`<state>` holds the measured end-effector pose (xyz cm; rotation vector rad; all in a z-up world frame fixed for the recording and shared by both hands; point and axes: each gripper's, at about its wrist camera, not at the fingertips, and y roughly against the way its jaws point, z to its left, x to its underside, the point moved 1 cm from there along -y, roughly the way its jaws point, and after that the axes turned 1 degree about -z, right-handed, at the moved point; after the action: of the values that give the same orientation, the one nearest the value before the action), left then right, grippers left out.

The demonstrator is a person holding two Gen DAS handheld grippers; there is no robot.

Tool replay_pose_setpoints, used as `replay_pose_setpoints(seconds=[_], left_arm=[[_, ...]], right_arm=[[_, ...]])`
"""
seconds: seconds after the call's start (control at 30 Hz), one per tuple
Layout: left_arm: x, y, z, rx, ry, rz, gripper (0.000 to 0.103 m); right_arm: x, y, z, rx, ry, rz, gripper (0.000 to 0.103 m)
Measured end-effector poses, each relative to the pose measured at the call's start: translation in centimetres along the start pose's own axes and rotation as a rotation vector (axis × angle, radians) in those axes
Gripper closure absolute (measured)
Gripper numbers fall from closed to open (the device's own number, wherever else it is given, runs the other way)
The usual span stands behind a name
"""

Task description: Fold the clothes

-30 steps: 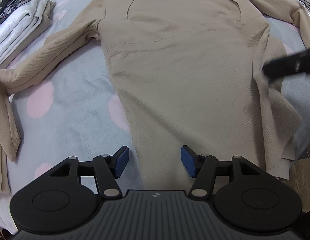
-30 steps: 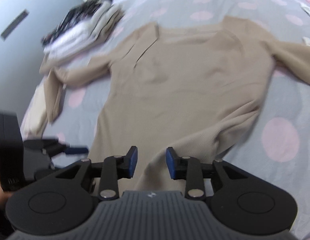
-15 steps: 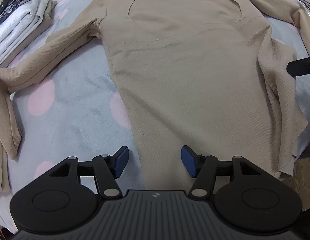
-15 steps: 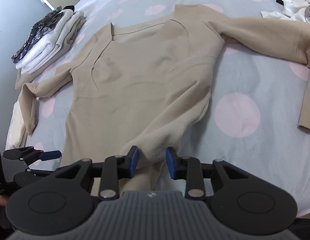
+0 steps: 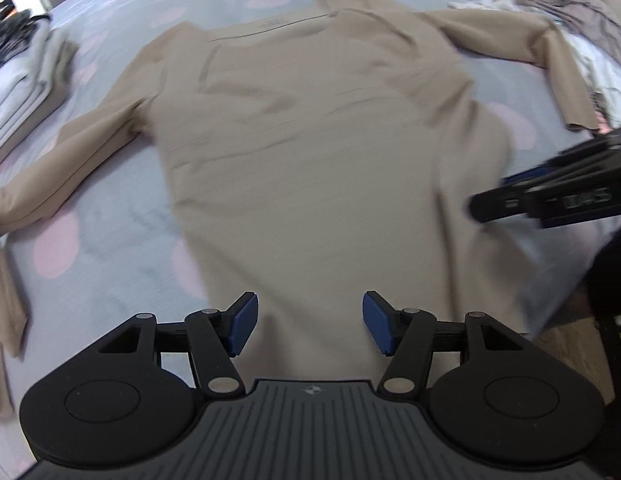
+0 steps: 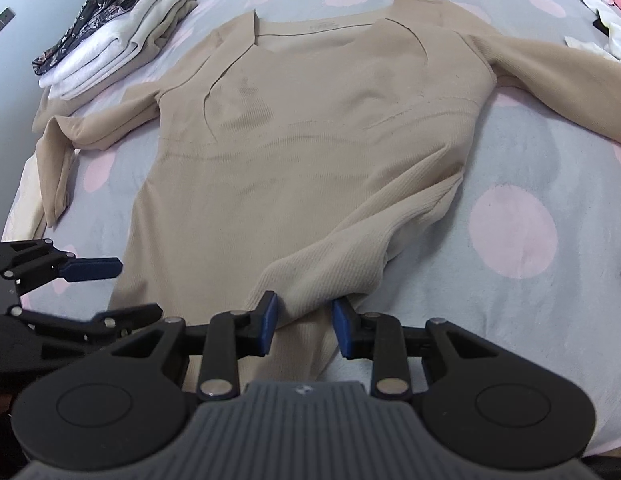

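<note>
- My right gripper (image 6: 303,322) has its blue-padded fingers (image 6: 267,323) set apart, with a bunched fold of the beige ribbed long-sleeved top (image 6: 310,152) lying between them; the pads are not pressed onto the fabric.
- My left gripper (image 5: 309,329) has its jaws spread wide over the lower hem of the same top, gripping nothing.
- The top lies face-up and spread on the grey bedsheet with pink dots (image 6: 510,184), neckline at the far side, sleeves extended to both sides.
- A stack of folded white and patterned clothes (image 6: 110,40) sits on the sheet, beside the left sleeve.
- Loose unfolded garments (image 5: 570,4) lie at the far right.
</note>
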<state>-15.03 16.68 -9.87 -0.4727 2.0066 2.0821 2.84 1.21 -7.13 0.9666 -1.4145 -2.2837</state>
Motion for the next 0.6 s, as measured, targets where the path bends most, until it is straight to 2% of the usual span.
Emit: replay_pose_setpoints(seconds=[0.3,0.6], left_arm=[[-1.2,0.4,-2.9,0.056,-0.07,-0.009,0.047],[-1.8,-2.0,-4.1,0.037,-0.088,0.036,0.047]], right_arm=[[-0.2,-0.3,0.3,0.012,0.021,0.002,0.069],[-0.2,-0.3,0.4,0.007,0.03,0.001,0.069]])
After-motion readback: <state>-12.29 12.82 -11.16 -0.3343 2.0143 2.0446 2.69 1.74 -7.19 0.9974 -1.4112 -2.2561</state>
